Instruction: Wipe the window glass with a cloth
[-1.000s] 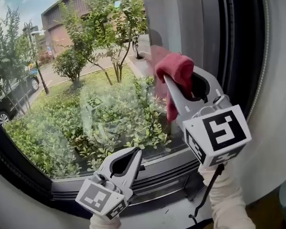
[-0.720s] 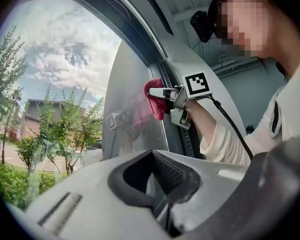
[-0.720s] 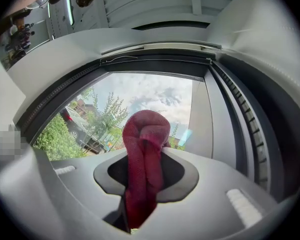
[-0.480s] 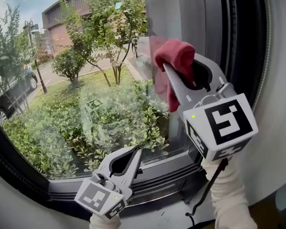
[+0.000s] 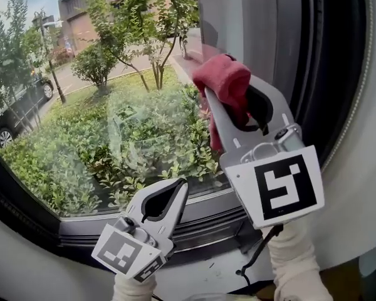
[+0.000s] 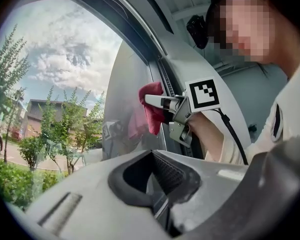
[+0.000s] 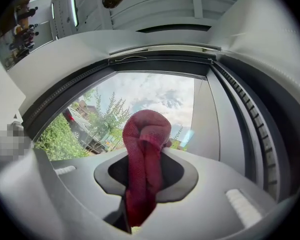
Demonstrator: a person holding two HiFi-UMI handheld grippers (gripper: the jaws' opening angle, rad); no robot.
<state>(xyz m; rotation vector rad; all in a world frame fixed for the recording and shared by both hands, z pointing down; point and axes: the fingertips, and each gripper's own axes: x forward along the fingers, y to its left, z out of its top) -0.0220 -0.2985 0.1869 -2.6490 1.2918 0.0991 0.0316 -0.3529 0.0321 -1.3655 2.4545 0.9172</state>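
Observation:
A dark red cloth (image 5: 222, 86) is bunched between the jaws of my right gripper (image 5: 220, 91), which is shut on it and holds it against the window glass (image 5: 100, 118) near the pane's right edge. The cloth (image 7: 144, 149) hangs down through the jaws in the right gripper view. The left gripper view shows that cloth (image 6: 151, 110) pressed to the glass from the side. My left gripper (image 5: 178, 185) hovers low by the bottom frame, shut with nothing in it.
A dark window frame (image 5: 200, 224) runs along the bottom, with a white sill below it. A grey pillar and black seal (image 5: 313, 61) border the pane on the right. Shrubs, trees and a parked car (image 5: 6, 115) lie outside.
My right gripper with the cloth has shifted slightly left and up on the glass. The left gripper stays low by the frame.

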